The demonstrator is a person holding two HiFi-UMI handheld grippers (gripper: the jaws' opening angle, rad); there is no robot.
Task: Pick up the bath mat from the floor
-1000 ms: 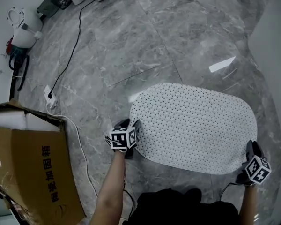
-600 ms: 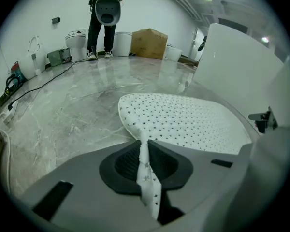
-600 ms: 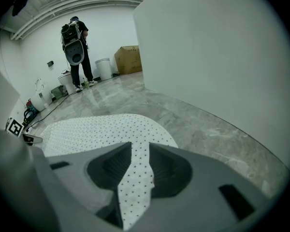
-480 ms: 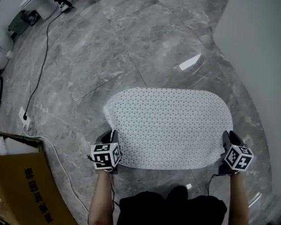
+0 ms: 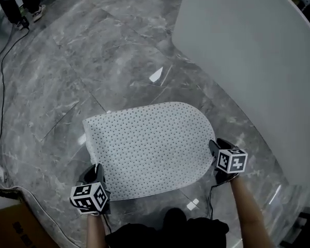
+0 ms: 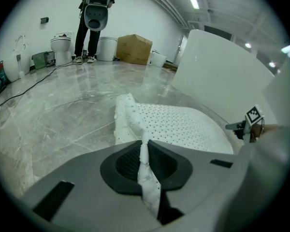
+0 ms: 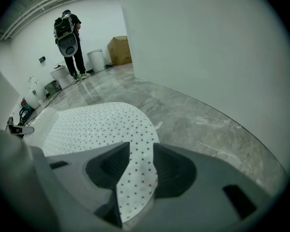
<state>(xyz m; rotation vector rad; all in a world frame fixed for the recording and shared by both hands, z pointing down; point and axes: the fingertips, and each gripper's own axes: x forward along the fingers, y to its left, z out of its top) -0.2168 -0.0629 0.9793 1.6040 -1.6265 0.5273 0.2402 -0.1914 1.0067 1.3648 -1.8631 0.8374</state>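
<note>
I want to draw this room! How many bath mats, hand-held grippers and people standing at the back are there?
Bath mat: 1
Hand-held grippers: 2, left hand-held gripper and right hand-held gripper
Person standing at the back: 1
Total: 4

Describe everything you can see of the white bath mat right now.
The bath mat is white, thin and floppy, peppered with small dark dots, with rounded corners. It lies mostly spread over the grey marble floor. The left gripper, its jaws just closed, pinches its near left corner, which ruffles upward. The right gripper, its jaws just opened slightly, holds the near right edge between its pads.
</note>
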